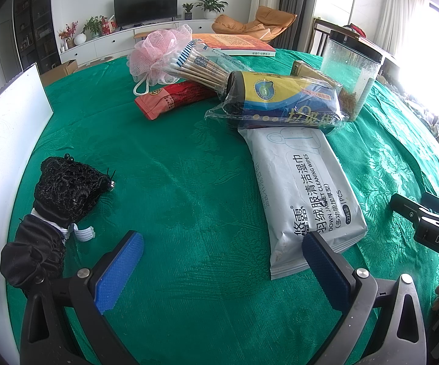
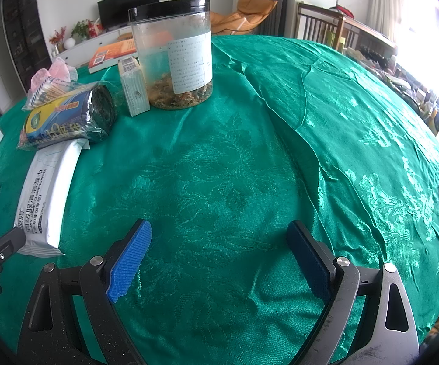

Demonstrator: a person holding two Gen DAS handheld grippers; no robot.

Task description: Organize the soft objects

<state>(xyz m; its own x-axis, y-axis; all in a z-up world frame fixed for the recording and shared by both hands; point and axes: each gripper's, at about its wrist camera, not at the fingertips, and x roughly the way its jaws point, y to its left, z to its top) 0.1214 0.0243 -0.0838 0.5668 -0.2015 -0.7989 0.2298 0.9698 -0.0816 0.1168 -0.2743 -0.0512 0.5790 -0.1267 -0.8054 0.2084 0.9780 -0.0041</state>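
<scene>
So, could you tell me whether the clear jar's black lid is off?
No, the black lid sits on top of the clear jar, which stands upright on the green cloth.

Green floral-damask cloth (image 2: 219, 167); white wipes (image 1: 304, 194); pink pouf (image 1: 155, 51); black lace pouch (image 1: 67, 188); red packet (image 1: 170, 99) (blue pads (image 1: 119, 273)).

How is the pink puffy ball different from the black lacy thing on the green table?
The pink mesh puff is pale pink and airy, while the black lace bundle is dark and dense. The pink mesh puff sits far back against the cotton swabs, in the pile; the black lace bundle lies alone near the left gripper. The puff has a white cord loop; the lace bundle shows striped elastic. Both look soft and rest on the green tablecloth.
</scene>
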